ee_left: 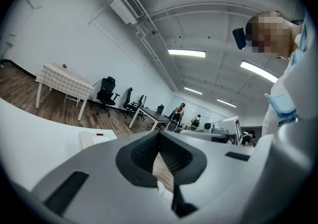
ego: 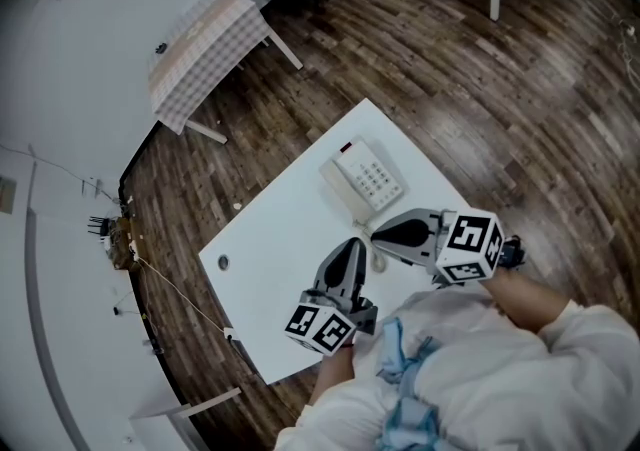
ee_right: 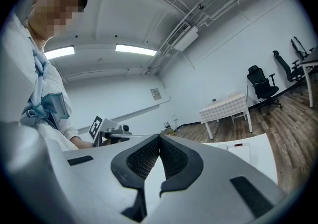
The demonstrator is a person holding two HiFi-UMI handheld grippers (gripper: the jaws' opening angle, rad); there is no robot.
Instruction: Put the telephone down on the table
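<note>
The white telephone (ego: 362,177) lies flat on the white table (ego: 280,279), near its far corner, with its keypad facing up. In the head view both grippers hover over the table on the near side of the phone and touch nothing. My left gripper (ego: 351,244) points at the phone, its jaws shut and empty. My right gripper (ego: 377,232) comes in from the right, also shut and empty, its tip just short of the phone's near edge. The telephone (ee_left: 94,138) shows past the shut left gripper (ee_left: 160,137), and the telephone (ee_right: 239,149) lies beyond the shut right gripper (ee_right: 159,139).
A small pale object (ego: 378,261) lies on the table between the grippers; I cannot tell what it is. A table with a checked cloth (ego: 205,44) stands to the far left. Office chairs (ee_left: 105,94) and desks fill the far room. People stand in the distance.
</note>
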